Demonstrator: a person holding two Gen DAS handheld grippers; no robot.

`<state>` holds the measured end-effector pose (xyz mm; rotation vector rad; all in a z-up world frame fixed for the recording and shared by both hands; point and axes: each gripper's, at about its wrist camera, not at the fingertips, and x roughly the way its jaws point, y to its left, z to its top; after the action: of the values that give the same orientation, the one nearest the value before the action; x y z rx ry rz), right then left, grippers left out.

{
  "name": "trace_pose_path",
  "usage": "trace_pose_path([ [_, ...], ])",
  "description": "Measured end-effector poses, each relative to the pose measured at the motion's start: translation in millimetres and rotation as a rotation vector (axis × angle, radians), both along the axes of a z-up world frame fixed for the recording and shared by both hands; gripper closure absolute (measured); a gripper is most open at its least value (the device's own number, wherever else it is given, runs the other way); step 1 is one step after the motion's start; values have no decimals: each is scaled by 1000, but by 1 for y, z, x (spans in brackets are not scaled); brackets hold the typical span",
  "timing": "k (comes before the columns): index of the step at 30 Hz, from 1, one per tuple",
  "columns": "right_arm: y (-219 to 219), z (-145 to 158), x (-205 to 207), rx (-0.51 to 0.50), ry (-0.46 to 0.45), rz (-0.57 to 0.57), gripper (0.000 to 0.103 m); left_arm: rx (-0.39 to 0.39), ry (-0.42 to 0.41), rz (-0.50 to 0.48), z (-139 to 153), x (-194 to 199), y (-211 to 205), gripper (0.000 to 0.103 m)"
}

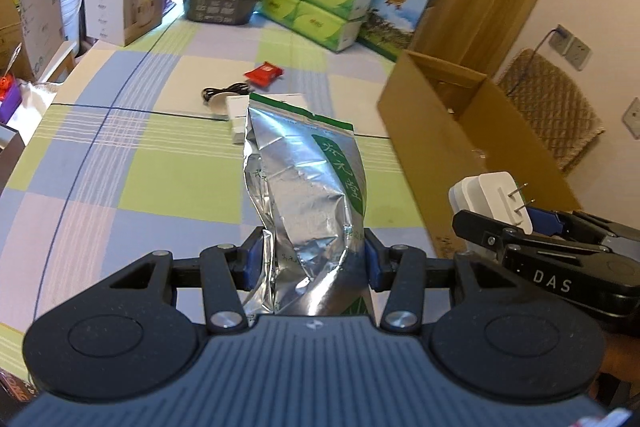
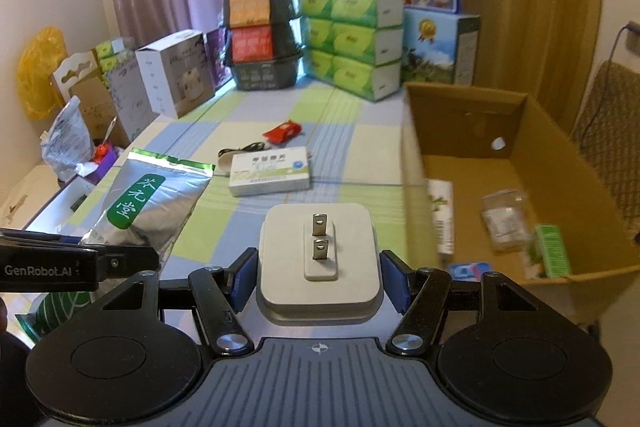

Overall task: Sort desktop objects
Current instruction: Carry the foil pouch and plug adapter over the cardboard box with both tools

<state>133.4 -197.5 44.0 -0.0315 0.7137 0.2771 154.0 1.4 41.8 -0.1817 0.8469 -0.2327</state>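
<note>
1. Both sets of jaws are clamped on a load: the left gripper (image 1: 314,263) squeezes the lower part of a silver foil pouch (image 1: 308,195), and the right gripper (image 2: 318,277) grips a white plug adapter (image 2: 318,259) by its sides, prongs facing up toward the camera.
2. The table (image 2: 352,131), under a green, blue and lilac check cloth, carries everything; stacked boxes and green tissue packs (image 2: 352,43) line its far edge.
3. An open cardboard box (image 2: 532,155) stands on the table's right side, just beside the right gripper. Inside lie a tube, a clear packet, a small green box and a blue item.
4. The pouch is held clear of the cloth, its green-edged top pointing away.
5. A white medicine box (image 2: 270,171) lies mid-table, beyond the adapter.
6. A black cable (image 2: 244,149) lies coiled just behind that box.
7. A red snack wrapper (image 2: 282,131) lies farther back, apart from both.
</note>
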Motion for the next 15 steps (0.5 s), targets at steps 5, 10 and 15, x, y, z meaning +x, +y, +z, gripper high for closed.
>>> trace_pose_path([
  [5,-23,12,-20,-11,-21,-39,41,-16,-3,-42,7,-18,-19,60],
  [10,-49,17,-33,-19,-25,-88,41,-35,0,-84,8,-28,-41,60],
  [15,-74,18,-39,-19,-20,-141,41,-56,7,-130,9,-33,-66,60],
])
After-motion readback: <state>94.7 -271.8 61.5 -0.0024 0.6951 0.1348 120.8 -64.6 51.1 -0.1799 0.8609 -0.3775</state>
